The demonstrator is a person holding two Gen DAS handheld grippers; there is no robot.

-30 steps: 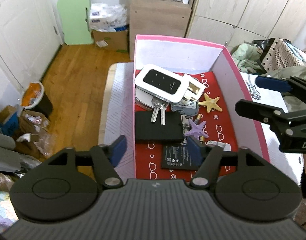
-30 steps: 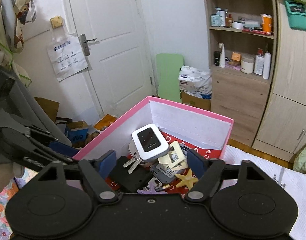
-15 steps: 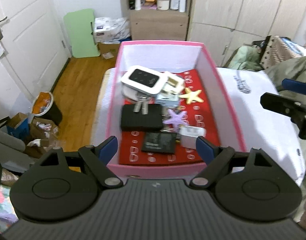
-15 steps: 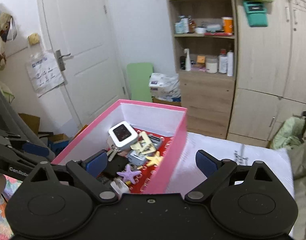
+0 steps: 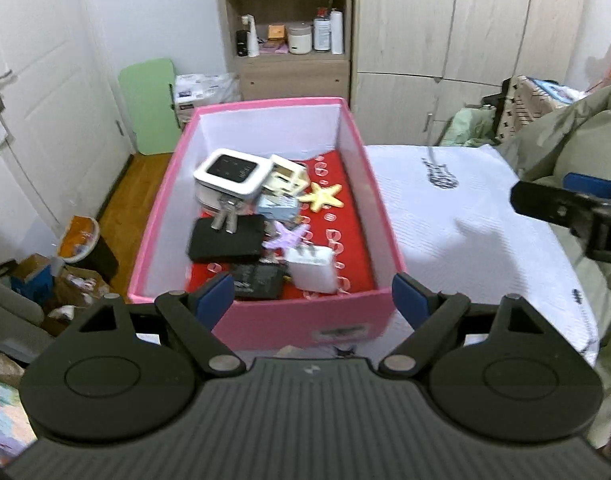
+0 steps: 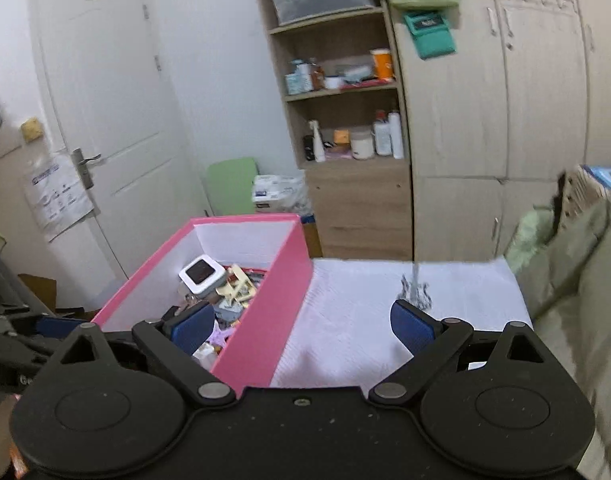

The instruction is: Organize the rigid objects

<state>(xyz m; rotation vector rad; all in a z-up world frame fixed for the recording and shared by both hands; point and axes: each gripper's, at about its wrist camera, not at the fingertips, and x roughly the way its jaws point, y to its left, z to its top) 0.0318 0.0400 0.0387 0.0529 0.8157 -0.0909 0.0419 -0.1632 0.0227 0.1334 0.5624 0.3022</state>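
A pink box (image 5: 177, 184) with a red patterned floor sits on the white bed (image 5: 465, 224). It holds a white wifi device (image 5: 233, 171), keys (image 5: 225, 220), a black wallet (image 5: 225, 238), a yellow star (image 5: 323, 196), a purple star (image 5: 286, 235), a white charger (image 5: 311, 269) and a black battery (image 5: 257, 282). My left gripper (image 5: 313, 300) is open and empty, just before the box's near wall. My right gripper (image 6: 301, 330) is open and empty, over the box's right wall (image 6: 273, 312); it also shows at the right of the left wrist view (image 5: 565, 208).
A wooden shelf unit (image 5: 289, 32) with bottles and wardrobes (image 5: 485, 40) stand behind the bed. A green board (image 5: 149, 108) leans by a white door (image 6: 105, 120). Clutter and a bin (image 5: 81, 240) lie on the floor at left. Bedding (image 6: 585, 260) piles up at right.
Both grippers have pulled back and up from the box, and their jaws have opened wider. The right gripper has also shifted right, over the bed.
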